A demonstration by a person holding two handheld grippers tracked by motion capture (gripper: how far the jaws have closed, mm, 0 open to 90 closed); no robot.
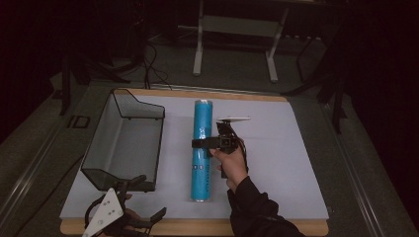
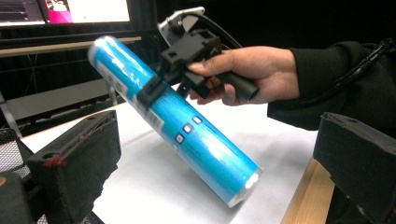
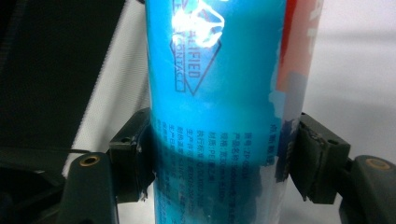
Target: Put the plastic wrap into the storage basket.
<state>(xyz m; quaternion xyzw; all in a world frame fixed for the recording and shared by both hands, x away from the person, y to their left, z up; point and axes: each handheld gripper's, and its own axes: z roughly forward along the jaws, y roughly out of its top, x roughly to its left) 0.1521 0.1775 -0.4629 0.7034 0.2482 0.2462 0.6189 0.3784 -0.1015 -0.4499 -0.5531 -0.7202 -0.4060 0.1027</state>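
A long blue roll (image 1: pixel 202 150) wrapped in clear film lies lengthwise on the white table top (image 1: pixel 276 163), pointing away from me. My right gripper (image 1: pixel 204 143) is shut across its middle, coming in from the right side. In the right gripper view, its jaws press on both sides of the roll (image 3: pixel 219 93), with the right gripper (image 3: pixel 226 156) around the printed part. Seen from the left gripper view, the roll (image 2: pixel 187 130) slants up toward its far end, where the right gripper (image 2: pixel 159 86) holds it. My left gripper (image 1: pixel 146 198) is open at the near left corner, holding nothing.
A black wire mesh basket (image 1: pixel 123 140) stands on the left of the table, beside the roll. The table's wooden front edge (image 1: pixel 197 228) runs just behind my left gripper. Metal stand legs (image 1: pixel 197 49) stand on the floor beyond the far edge.
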